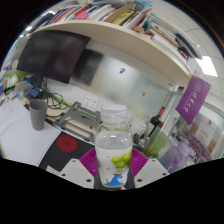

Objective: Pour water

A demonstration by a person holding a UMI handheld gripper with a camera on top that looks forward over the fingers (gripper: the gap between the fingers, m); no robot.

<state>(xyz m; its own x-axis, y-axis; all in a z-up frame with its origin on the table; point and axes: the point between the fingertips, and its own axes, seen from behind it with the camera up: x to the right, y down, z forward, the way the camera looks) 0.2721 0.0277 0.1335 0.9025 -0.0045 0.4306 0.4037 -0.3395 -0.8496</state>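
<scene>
- Two magenta-padded fingers (90, 160) of the gripper (116, 168) are clasping a clear plastic water bottle (116, 145) from both sides, with the pads pressing against its lower body.
- The bottle is standing upright between the fingers, with its white cap (115, 111) at the top and a label bearing green and blue marks (119, 168) near its base.
- Whether the bottle's foot is resting on anything cannot be told, since its bottom is running out of sight between the fingers.
- Beyond the bottle a white desk surface (20, 135) is stretching away, with a grey cup (37, 112) standing toward its far left part.
- Near the cup a dark round disc with a red centre (66, 143) is lying on a black mat, just ahead of the left finger.
- A large dark monitor (52, 55) is hanging above the desk's far left edge, in front of a pale wall.
- A long shelf (120, 30) is running across the wall above, loaded with books (110, 13) lying and leaning in rows.
- A purple banner (194, 98) is showing at the right of the bottle, beyond the right finger.
- A dark framework with cables (85, 112) is sitting on the desk behind the bottle, too cluttered to name more exactly.
</scene>
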